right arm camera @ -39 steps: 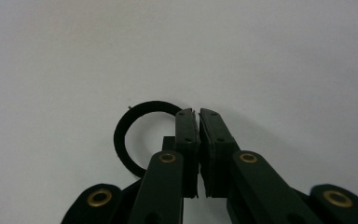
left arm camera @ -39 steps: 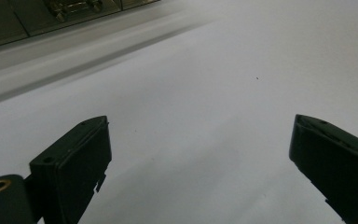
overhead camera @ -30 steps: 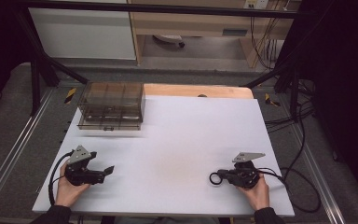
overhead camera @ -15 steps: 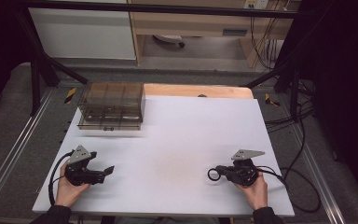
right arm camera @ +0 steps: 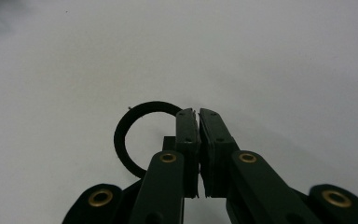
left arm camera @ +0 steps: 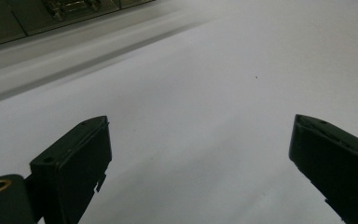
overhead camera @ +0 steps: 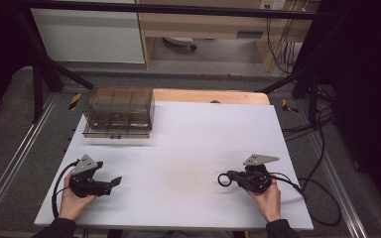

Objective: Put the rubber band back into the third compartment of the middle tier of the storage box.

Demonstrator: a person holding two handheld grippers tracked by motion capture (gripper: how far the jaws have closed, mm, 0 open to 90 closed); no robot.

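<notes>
1. Right gripper (right arm camera: 198, 111): jaws pressed together, pinching the edge of a thin black ring (right arm camera: 137, 140). In the high view the right gripper (overhead camera: 233, 177) sits at the near right of the table (overhead camera: 203, 144), the ring (overhead camera: 223, 179) projecting to its left, low over the white surface.
2. Left gripper (left arm camera: 200, 140): jaws spread wide with nothing between them. In the high view the left gripper (overhead camera: 113, 182) rests at the near left, held in the person's hand (overhead camera: 72, 201).
3. Compartment box (overhead camera: 119, 111): clear, at the far left, well apart from both grippers.
4. Risk: the hold covers a small part of the ring's rim. In my judgement the ring could pivot or slip free if swung quickly.
5. Risk: should the ring hang tilted, it may catch the box wall on delivery, or drop into the wrong compartment.
</notes>
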